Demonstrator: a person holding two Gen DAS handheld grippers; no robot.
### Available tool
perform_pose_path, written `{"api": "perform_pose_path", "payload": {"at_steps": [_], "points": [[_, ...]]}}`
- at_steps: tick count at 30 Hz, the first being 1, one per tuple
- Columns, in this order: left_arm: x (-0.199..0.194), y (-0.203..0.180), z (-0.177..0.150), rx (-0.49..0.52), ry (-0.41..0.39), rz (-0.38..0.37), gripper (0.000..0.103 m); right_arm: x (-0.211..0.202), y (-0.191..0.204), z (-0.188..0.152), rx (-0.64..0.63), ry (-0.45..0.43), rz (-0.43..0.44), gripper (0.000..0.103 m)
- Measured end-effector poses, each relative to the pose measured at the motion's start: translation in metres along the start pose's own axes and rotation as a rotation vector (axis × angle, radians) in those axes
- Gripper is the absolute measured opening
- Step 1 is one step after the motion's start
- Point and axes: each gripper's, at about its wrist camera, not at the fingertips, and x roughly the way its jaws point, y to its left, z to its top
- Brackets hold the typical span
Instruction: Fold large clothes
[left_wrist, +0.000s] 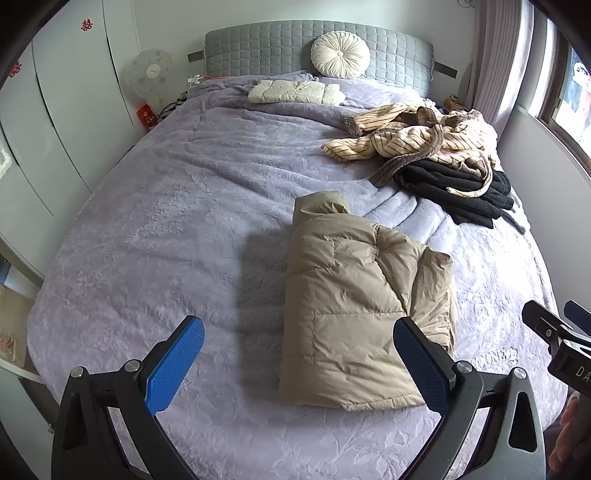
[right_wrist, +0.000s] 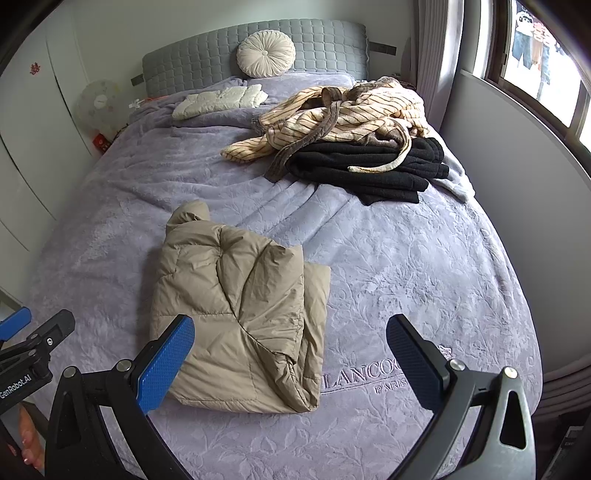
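A wide bed fills both views, covered by a lilac plush blanket embossed with leaves and stitched lettering near its foot edge. At the head stands a grey quilted headboard with a round cream cushion leaning on it, and a folded white padded piece lies just below, near the head edge. White wardrobe doors run along the left side of the bed, with a round fan in the corner beside the headboard. On the right side are a pale curtain and a window.

Towards the bed's right edge, a striped cream robe lies crumpled on top of a folded black garment.

The tan puffer jacket rests near the foot edge, about midway across the bed. It is folded into a thick, roughly rectangular bundle, with the collar end pointing towards the headboard and one layer doubled over along its right side. The quilted fabric is creased and puffy.

The left gripper hangs above the jacket's near end, its blue pads spread wide and gripping nothing. The right gripper is likewise spread wide and empty, above the jacket's near right corner
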Motion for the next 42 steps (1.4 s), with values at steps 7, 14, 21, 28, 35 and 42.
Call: {"api": "perform_pose_path", "payload": {"at_steps": [7,14,21,28,35,42], "points": [[0.0003,0.0002,-0.0025,0.007,0.003,0.005,0.103,-0.0015,-0.0019,-0.0004,0.003,0.001,0.003,0.103],[0.0001,-0.0002,-0.0028,0.006,0.002,0.006,0.103,-0.0018,-0.0033,0.0,0.001,0.001,0.004,0.103],[0.0008,0.0008,-0.0034,0.008,0.003,0.009,0.103,-0.0023,-0.0034,-0.0005,0.002,0.002,0.004,0.103],[0.0007,0.0001,-0.0028,0.009,0.003,0.009,0.103,-0.0027,-0.0029,-0.0006,0.003,0.003,0.004,0.103],[0.0012,0.0015,-0.003,0.01,0.006,0.009,0.103,-0.0033,-0.0033,-0.0003,0.002,0.002,0.003,0.103],[0.001,0.0011,-0.0023,0.01,0.007,0.007,0.103,-0.003,-0.0029,0.0001,0.002,0.003,0.005,0.103]]}}
